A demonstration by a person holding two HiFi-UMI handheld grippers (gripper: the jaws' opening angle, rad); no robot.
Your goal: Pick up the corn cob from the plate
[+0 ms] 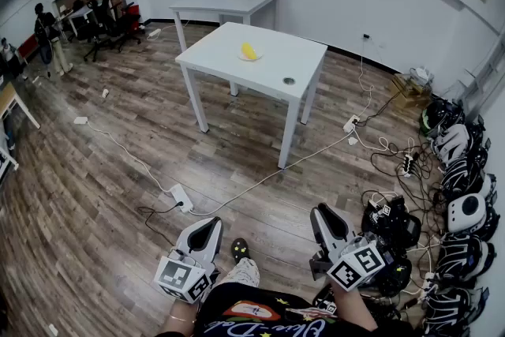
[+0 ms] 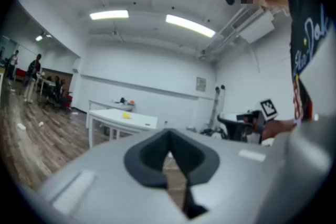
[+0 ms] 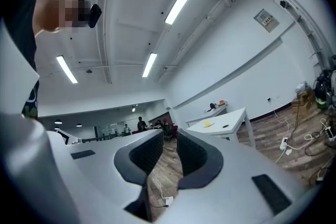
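The yellow corn cob (image 1: 250, 51) lies on a small white plate (image 1: 243, 58) on the white table (image 1: 221, 51), far ahead across the wooden floor. It shows as a small yellow spot in the left gripper view (image 2: 126, 115) and in the right gripper view (image 3: 208, 124). My left gripper (image 1: 213, 222) and right gripper (image 1: 319, 209) are held low near my body, well short of the table. Both point level toward it. The left gripper (image 2: 169, 139) has its jaw tips together with nothing between them. The right gripper (image 3: 168, 136) is shut and empty too.
A small dark round object (image 1: 289, 80) sits near the table's right edge. Cables and a power strip (image 1: 181, 197) run across the floor between me and the table. Helmets and gear (image 1: 465, 209) line the right wall. A second table (image 1: 229, 2) stands behind; people (image 1: 43, 28) are far left.
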